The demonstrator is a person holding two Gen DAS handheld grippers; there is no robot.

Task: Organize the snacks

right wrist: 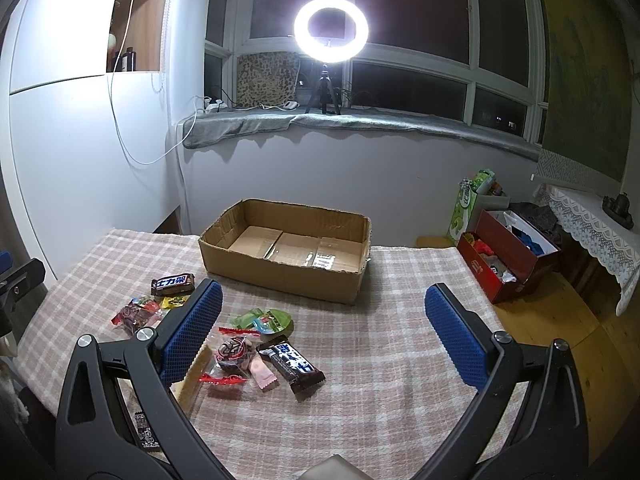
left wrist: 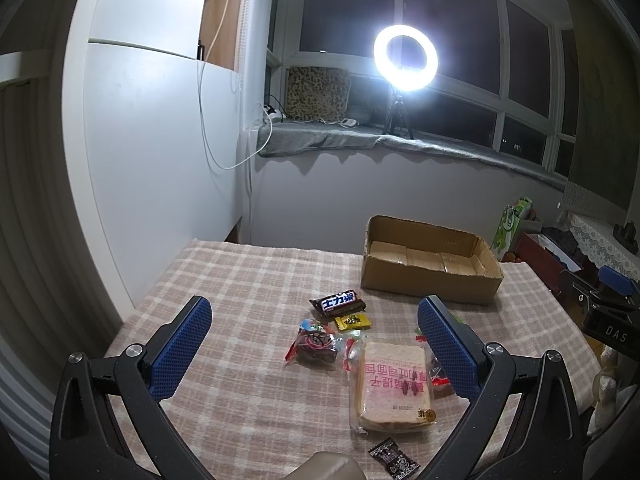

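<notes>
An open, empty cardboard box (left wrist: 430, 260) (right wrist: 286, 250) stands at the far side of the checked tablecloth. Snacks lie loose in front of it: a Snickers bar (left wrist: 338, 302) (right wrist: 173, 283), a yellow candy (left wrist: 353, 321), a red-wrapped brown cake (left wrist: 314, 346), a bagged toast slice (left wrist: 394, 384), a small black candy (left wrist: 394, 456), a second dark chocolate bar (right wrist: 292, 366), another wrapped cake (right wrist: 232, 354), a pink candy (right wrist: 262, 376) and a green jelly cup (right wrist: 268, 320). My left gripper (left wrist: 316, 344) is open above the snacks. My right gripper (right wrist: 324, 334) is open, holding nothing.
The tablecloth (right wrist: 380, 360) ends at the right above a wooden floor with a red box (right wrist: 508, 256) and a green bag (right wrist: 468, 204). A ring light (right wrist: 331, 26) stands on the windowsill. A white cabinet (left wrist: 140, 140) is to the left.
</notes>
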